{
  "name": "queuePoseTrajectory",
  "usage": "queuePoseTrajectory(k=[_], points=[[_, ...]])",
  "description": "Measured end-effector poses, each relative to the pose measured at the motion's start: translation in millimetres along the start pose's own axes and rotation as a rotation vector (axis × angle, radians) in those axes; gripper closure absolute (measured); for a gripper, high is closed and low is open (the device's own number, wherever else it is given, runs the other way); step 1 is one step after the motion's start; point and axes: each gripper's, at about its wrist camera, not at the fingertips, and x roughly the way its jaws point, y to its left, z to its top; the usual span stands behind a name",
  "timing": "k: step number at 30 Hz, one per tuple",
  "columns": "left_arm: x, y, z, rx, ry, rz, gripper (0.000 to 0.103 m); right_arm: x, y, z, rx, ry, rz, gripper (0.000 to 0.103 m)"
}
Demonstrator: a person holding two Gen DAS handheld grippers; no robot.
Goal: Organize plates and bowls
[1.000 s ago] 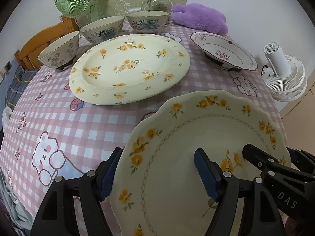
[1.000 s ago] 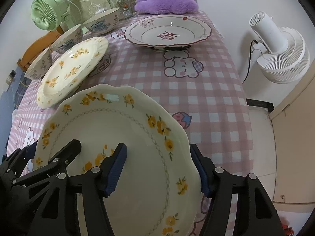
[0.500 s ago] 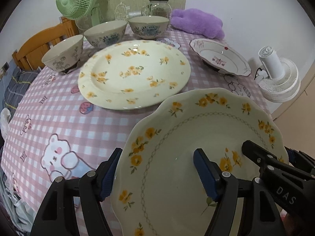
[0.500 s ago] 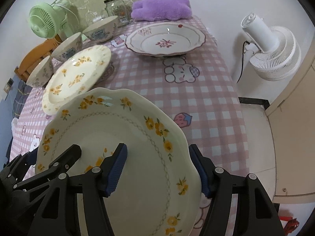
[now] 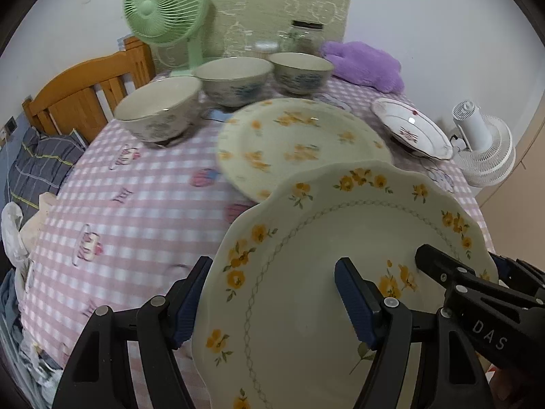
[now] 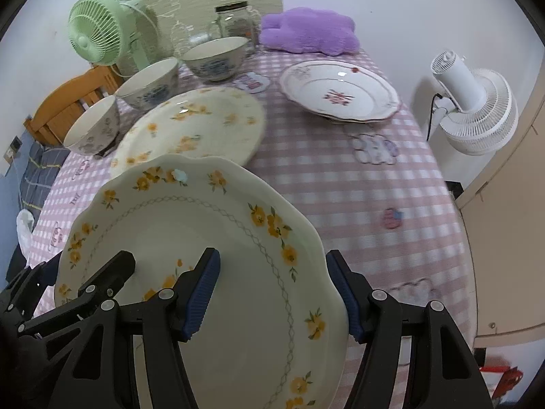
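Scalloped plate [image 5: 323,248]: cream with yellow flowers and a chain-pattern ring, raised above the near end of the table, tilted, gripped at two opposite parts of its rim.
Left gripper [image 5: 272,301]: clenched on the scalloped plate's left rim, one blue pad under the edge, the other on the plate's face.
Right gripper [image 6: 277,293]: clenched on the scalloped plate's right rim, one pad on the face, the other outside the edge.
Round plate [image 6: 194,126]: cream with yellow flowers, flat on the table just beyond the scalloped plate; partly overlapped by it in both views.
Bowls: three in a curved row behind the round plate, nearest left bowl [image 5: 158,112], middle bowl [image 5: 233,80], far bowl [image 5: 301,71].
Red-trimmed plate [image 6: 340,90]: white with a red flower, on the far right of the table, well apart from the round plate.
Table [image 6: 357,201]: covered in pink checked cloth with cartoon prints.
Beyond the bowls: green fan [image 5: 165,5], glass jar [image 6: 236,22], purple plush [image 6: 310,32].
Beside the table: white fan [image 6: 473,105] on the right, wooden bedframe [image 5: 81,99] on the left.
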Motion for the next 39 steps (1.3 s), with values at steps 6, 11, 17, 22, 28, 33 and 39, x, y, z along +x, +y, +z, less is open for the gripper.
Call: queuePoseTrajectory(k=[6, 11, 17, 22, 28, 33, 39], points=[[1, 50, 3, 0.002, 0.008, -0.004, 0.03, 5, 53, -4, 0.022, 0.003, 0.001, 0.035], [9, 91, 6, 0.013, 0.019, -0.004, 0.03, 14, 92, -9, 0.024, 0.001, -0.004, 0.035], [16, 126, 7, 0.015, 0.028, -0.001, 0.03, 29, 131, -12, 0.029, 0.014, -0.002, 0.035], [26, 148, 9, 0.011, 0.048, 0.004, 0.03, 41, 153, -11, 0.032, 0.032, 0.002, 0.035], [41, 165, 13, 0.018, 0.078, -0.001, 0.03, 56, 170, -7, 0.053, 0.051, -0.006, 0.035], [52, 167, 15, 0.046, 0.085, -0.001, 0.03, 70, 174, -4, 0.073, 0.089, -0.025, 0.035], [54, 167, 16, 0.067, 0.094, -0.002, 0.03, 74, 175, -1, 0.087, 0.095, -0.028, 0.035]])
